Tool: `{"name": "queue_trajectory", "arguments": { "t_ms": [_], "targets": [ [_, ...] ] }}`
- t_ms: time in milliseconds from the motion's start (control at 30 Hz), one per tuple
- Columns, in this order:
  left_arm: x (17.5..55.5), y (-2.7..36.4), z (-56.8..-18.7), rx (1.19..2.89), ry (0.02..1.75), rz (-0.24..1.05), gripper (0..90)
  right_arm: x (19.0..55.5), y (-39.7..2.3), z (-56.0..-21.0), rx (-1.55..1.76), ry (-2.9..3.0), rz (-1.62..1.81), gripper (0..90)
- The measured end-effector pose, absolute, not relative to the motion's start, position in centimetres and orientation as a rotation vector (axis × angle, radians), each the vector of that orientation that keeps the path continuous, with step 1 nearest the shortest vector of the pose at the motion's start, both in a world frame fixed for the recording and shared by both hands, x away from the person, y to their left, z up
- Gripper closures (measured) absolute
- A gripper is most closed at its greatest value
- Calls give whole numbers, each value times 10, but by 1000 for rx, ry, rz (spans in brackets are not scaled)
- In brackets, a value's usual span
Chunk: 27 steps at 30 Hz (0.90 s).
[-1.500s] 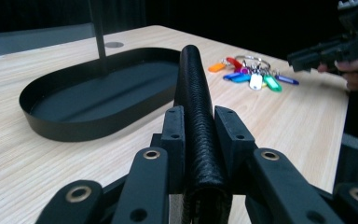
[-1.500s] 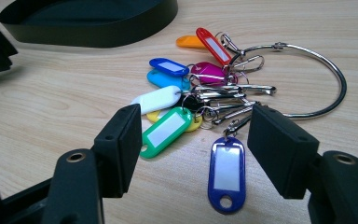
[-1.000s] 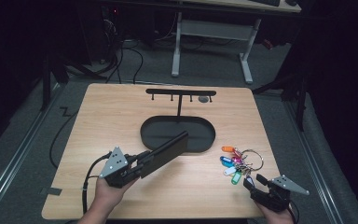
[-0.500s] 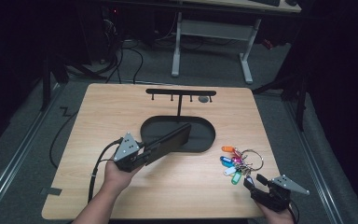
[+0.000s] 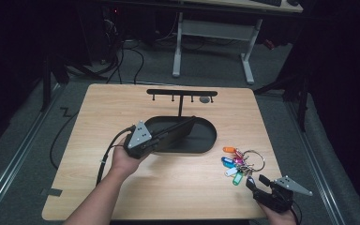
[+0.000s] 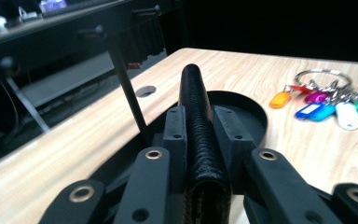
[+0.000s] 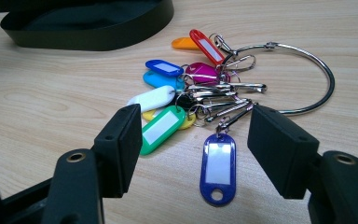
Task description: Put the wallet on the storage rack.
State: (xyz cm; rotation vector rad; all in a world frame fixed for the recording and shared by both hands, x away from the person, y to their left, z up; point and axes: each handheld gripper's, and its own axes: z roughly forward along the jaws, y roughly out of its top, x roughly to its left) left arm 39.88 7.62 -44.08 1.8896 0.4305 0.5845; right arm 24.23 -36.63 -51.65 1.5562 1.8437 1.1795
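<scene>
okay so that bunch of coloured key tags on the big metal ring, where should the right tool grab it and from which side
Probably the bare arc of the metal ring, on the side away from the key tags. The right tool stands open just short of the bunch, so come over the tags from the near side and down onto the arc. It lies flat on the table, thin, so pinch across the wire.

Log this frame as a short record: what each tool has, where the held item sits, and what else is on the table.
left tool: shut on black wallet
wallet position: held edge-up above the black oval tray
right tool: open, nothing between its pads, aimed at the key ring
key ring: lies flat on the table right of the tray, with coloured tags
behind tray: black hook stand
</scene>
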Motion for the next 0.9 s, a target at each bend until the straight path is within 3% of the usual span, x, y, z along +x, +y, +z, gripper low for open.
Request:
{"name": "queue_trajectory", "arguments": {
  "t_ms": [300,900],
  "targets": [
    [413,51,-444,2008,228,662,766,243,-366,-518,1547,1855,1170,357],
    [445,42,-457,1983,155,681,766,241,-369,-522,1584,1851,1155,359]
  ]
}}
